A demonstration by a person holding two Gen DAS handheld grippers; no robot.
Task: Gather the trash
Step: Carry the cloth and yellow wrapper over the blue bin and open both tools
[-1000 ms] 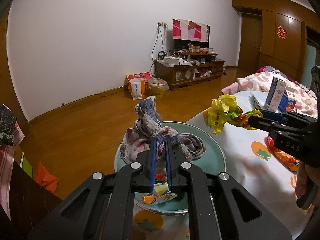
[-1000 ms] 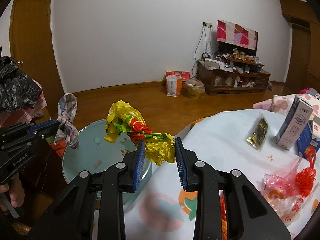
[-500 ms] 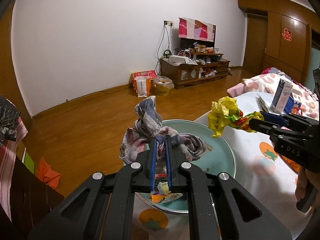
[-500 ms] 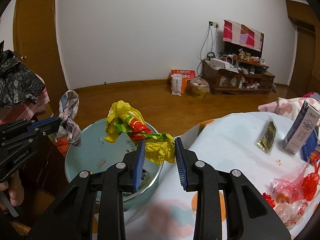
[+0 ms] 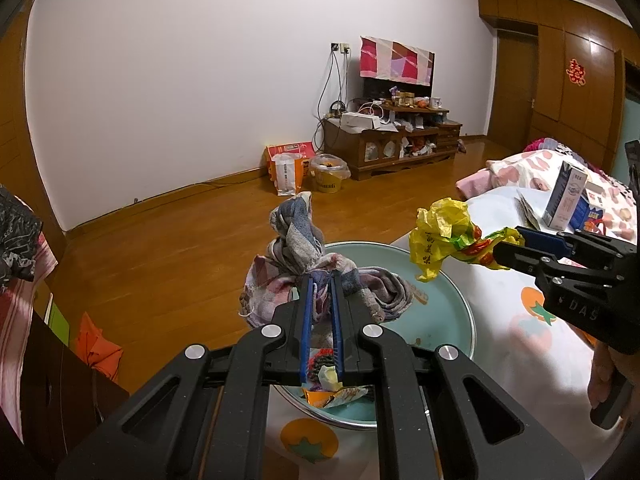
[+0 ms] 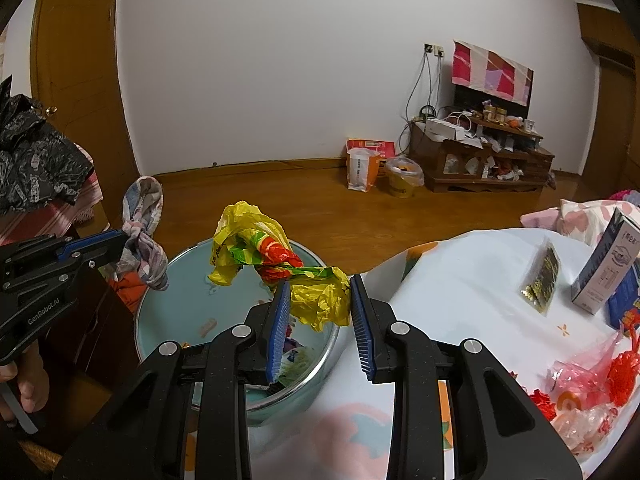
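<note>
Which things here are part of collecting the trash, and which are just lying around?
In the job:
yellow wrapper in the right gripper
checked rag in the left gripper
basin

Lying about:
milk carton
dark packet
pink bag

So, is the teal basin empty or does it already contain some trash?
Not empty: the teal basin already contains crumpled wrappers at its bottom.
</note>
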